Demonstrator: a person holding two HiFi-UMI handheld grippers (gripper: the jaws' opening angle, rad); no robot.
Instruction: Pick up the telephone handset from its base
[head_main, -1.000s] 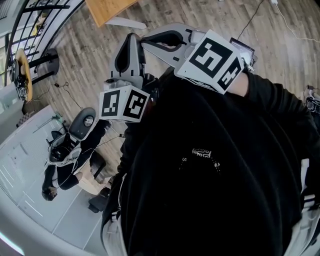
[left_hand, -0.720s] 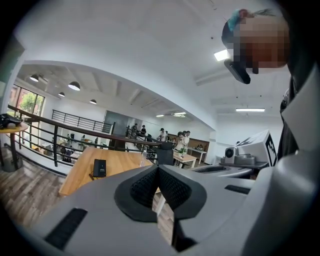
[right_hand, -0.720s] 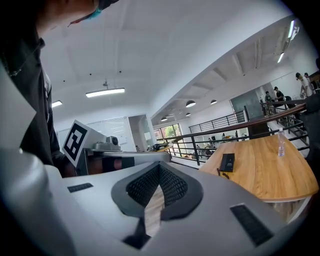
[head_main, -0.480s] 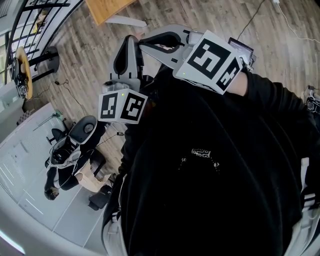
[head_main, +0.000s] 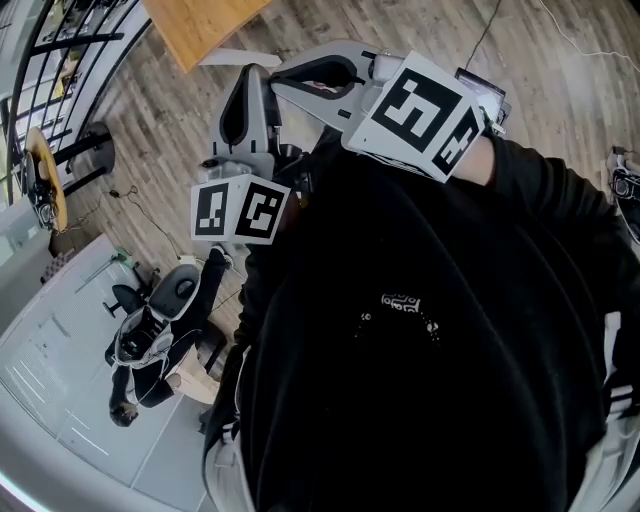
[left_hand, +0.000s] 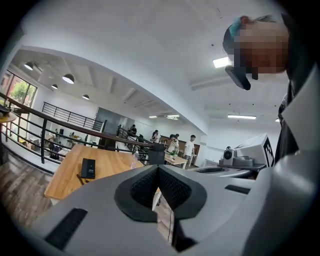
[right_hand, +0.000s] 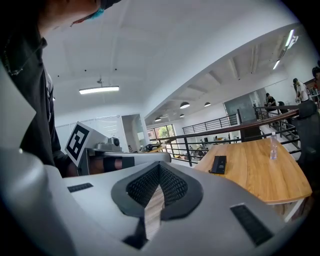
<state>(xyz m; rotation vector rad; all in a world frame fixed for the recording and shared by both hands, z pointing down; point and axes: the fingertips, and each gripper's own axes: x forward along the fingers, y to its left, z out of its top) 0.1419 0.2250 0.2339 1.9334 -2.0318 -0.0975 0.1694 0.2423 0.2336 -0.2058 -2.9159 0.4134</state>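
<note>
Black top (head_main: 430, 400), small chest print (head_main: 403, 303)

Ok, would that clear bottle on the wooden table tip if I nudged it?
Probably: the bottle stands tall and narrow, so a high push may topple it. It looks like clear plastic, so probably light.

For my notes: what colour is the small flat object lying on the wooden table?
Black. The small flat object shows best in the right gripper view.

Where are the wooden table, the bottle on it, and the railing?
wooden table (right_hand: 260, 172), right gripper view, bare top.
bottle (right_hand: 272, 147), right gripper view, its body.
railing (right_hand: 220, 131), right gripper view, top rail.
</note>
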